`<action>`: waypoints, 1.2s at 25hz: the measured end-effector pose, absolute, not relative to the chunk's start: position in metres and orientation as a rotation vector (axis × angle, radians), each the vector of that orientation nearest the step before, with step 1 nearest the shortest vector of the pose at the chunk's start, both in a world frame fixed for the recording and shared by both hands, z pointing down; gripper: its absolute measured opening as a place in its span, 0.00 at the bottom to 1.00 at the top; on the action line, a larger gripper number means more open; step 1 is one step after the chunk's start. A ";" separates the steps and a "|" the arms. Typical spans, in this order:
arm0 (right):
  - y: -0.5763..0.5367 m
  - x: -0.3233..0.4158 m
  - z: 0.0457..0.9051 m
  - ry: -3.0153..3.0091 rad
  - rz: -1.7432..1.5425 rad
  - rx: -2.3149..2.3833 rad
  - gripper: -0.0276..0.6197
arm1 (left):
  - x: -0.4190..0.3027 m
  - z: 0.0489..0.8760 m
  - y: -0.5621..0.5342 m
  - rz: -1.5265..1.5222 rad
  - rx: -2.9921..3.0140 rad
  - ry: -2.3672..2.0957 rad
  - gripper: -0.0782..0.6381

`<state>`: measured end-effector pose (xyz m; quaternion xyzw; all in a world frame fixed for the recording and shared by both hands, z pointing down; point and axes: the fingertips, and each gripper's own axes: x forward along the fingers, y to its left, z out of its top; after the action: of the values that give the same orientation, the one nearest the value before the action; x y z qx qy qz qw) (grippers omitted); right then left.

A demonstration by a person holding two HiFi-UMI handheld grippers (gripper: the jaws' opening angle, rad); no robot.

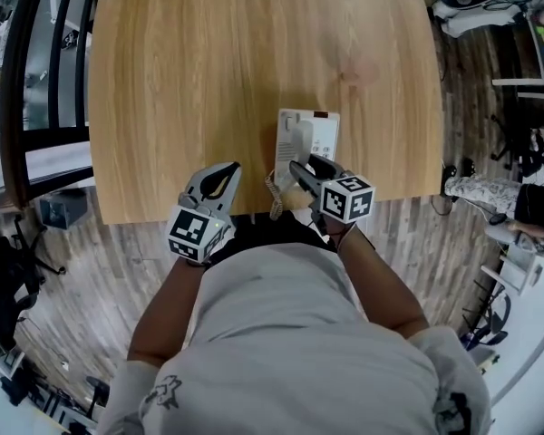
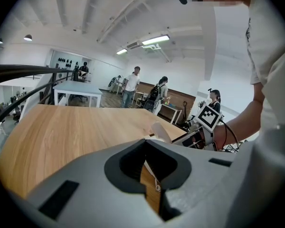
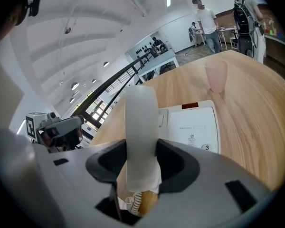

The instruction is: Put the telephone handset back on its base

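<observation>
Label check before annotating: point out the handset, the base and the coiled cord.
handset (image 3: 141, 132), right gripper view, middle of its body.
base (image 3: 194, 129), right gripper view, top panel.
coiled cord (image 3: 135, 206), right gripper view, coils under handset.

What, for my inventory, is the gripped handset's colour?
White plastic telephone handset; clearest in right gripper view.

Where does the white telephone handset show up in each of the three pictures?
Head view: the white telephone handset sits lower centre, clamped in the right gripper.
Left gripper view: right of centre, small, just above the jaws.
Right gripper view: dead centre, between the jaws.
Shared landmark: light wooden table.
</observation>
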<state>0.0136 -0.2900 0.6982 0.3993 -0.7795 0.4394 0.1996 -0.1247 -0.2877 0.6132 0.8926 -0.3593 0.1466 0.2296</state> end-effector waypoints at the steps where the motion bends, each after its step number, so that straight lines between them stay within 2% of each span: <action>1: -0.290 0.014 0.702 -2.172 1.234 1.115 0.36 | -0.123 0.615 -0.288 0.408 2.454 -0.986 0.12; 14: -0.307 0.011 0.727 -2.112 1.336 1.115 0.36 | -0.111 0.632 -0.299 0.419 2.409 -1.003 0.12; 30: -0.310 0.016 0.741 -1.982 1.418 1.339 0.36 | -0.114 0.646 -0.301 0.428 2.369 -1.022 0.12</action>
<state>0.0164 -0.3095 0.7414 0.4737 -0.7012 0.5017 0.1796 -0.1138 -0.3012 0.6457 0.8746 -0.3774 0.1579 0.2603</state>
